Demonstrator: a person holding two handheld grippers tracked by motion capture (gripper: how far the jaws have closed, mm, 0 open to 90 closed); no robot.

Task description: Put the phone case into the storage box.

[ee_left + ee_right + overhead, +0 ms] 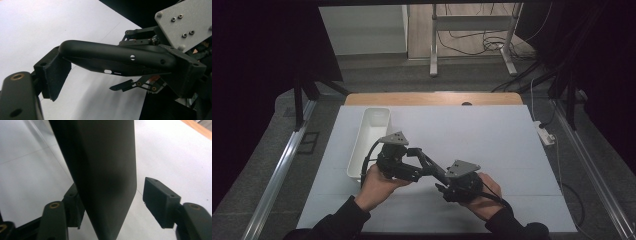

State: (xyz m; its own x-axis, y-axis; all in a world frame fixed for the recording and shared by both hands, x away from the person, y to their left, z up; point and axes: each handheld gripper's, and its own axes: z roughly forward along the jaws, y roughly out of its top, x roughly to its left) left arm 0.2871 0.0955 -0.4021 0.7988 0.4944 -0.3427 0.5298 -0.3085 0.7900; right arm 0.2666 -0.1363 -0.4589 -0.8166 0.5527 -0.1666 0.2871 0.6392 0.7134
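Widest of all, a wooden table [432,98], nearly covered by a white sheet [492,140]. On the sheet's left side, a long white bin [371,131], lying lengthwise away from the person. Nearer the front edge, two hands coming in from below: left hand [374,185] around the left gripper [413,162], right hand [487,200] around the right gripper [441,180], the two tools pointed at each other just beside the bin's near end. Between them, off the sheet, a long black case [428,162] – smooth, rounded at the ends, with a few small holes along one edge in the left gripper view [112,58]. Left gripper clamped on one end of it, one pad [56,75] flat against the case there. Other end of the case [105,170] standing between the right gripper's jaws – one pad [73,210] against it or nearly so, the other pad [160,202] clearly apart, a strip of white sheet visible in the gap, so no grip there.
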